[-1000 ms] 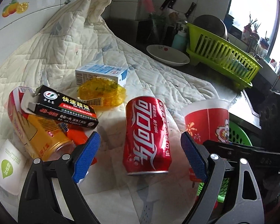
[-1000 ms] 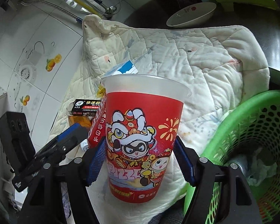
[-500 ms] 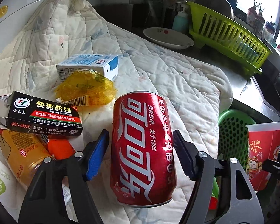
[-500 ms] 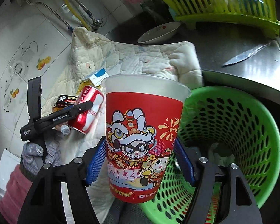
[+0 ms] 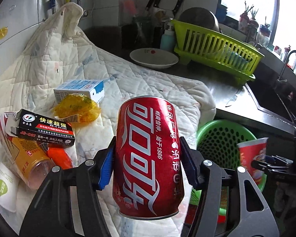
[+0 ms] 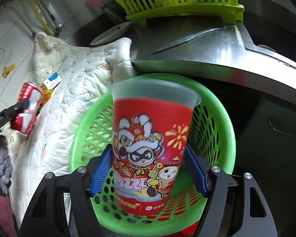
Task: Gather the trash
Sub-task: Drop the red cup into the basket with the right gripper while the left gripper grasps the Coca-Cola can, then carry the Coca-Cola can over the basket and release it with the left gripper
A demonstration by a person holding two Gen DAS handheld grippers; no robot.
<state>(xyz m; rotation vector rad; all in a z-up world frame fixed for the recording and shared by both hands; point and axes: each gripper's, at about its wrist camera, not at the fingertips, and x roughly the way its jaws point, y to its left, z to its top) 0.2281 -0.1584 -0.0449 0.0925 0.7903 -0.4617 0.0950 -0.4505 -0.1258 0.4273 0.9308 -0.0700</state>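
Note:
My left gripper [image 5: 146, 165] is shut on a red cola can [image 5: 148, 156] and holds it above the quilted cloth [image 5: 128, 83]. My right gripper [image 6: 148, 169] is shut on a red paper cup [image 6: 149, 130] and holds it upright over the green mesh basket [image 6: 213, 102]. The cup [image 5: 252, 156] and basket [image 5: 225, 136] also show in the left wrist view at the right. The can [image 6: 27, 112] shows far left in the right wrist view.
On the cloth lie a black glue box [image 5: 45, 130], a yellow wrapper [image 5: 76, 108], a blue-white carton [image 5: 80, 88], an orange bottle [image 5: 29, 158] and a white cup [image 5: 3, 187]. A white plate [image 5: 153, 58], a yellow-green dish rack [image 5: 215, 49] and a knife [image 6: 187, 39] sit on the steel counter.
My left gripper closed on the cola can and lifted it off the cloth. My right gripper carried the cup rightward from over the cloth to over the basket.

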